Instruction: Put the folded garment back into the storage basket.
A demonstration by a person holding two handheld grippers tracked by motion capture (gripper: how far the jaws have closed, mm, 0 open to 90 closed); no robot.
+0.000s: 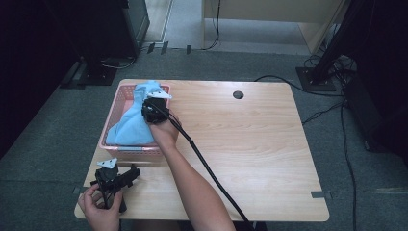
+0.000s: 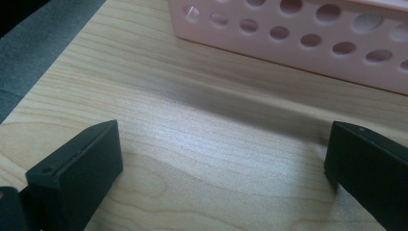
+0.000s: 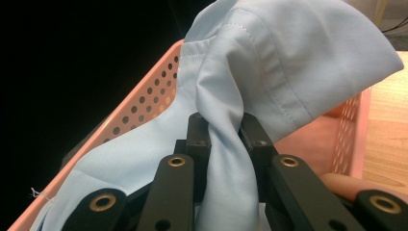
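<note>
Currently my right tongs (image 3: 226, 127) clamp a fold of the light, limp blue shirt (image 1: 132, 127) above the pink basket (image 1: 109, 127); any bunched fold would serve as a hold. Left tongs (image 2: 223, 163) stand apart beside the basket.

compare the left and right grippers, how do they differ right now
The left gripper has its jaws wide apart and holds nothing; the right gripper is pinched shut on the blue shirt. The left sits low over bare table beside the pink basket; the right is over the basket. Both are black, hand-held, with two jaws.

Black grippers w/ brass rivets (image 3: 176, 161), grey plate (image 1: 107, 163), black cable (image 1: 211, 175), bare forearms
</note>
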